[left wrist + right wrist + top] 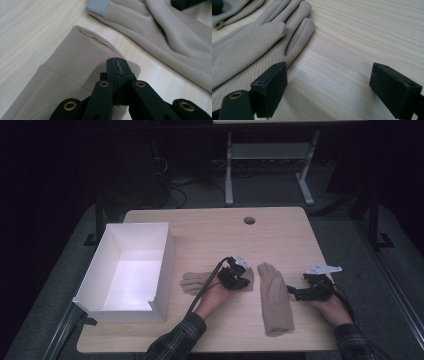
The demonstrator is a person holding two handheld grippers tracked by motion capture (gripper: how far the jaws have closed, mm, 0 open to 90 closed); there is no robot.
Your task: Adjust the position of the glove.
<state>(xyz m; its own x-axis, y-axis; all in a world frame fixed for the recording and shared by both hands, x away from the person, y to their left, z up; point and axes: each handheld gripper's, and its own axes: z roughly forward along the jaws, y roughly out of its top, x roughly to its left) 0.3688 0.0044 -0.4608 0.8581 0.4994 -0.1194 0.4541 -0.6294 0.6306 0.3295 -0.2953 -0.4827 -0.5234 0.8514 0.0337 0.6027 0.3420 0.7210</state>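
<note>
The open white cardboard box point(131, 270) stands left of the left tool point(239, 279), with nothing visible inside. The left tool is closed, its tips meeting on the cuff of the first beige fabric glove point(75, 67). The right tool point(329, 90) is open, just beside the second beige glove point(249, 47). The tool covers part of the first glove's cuff.
</note>
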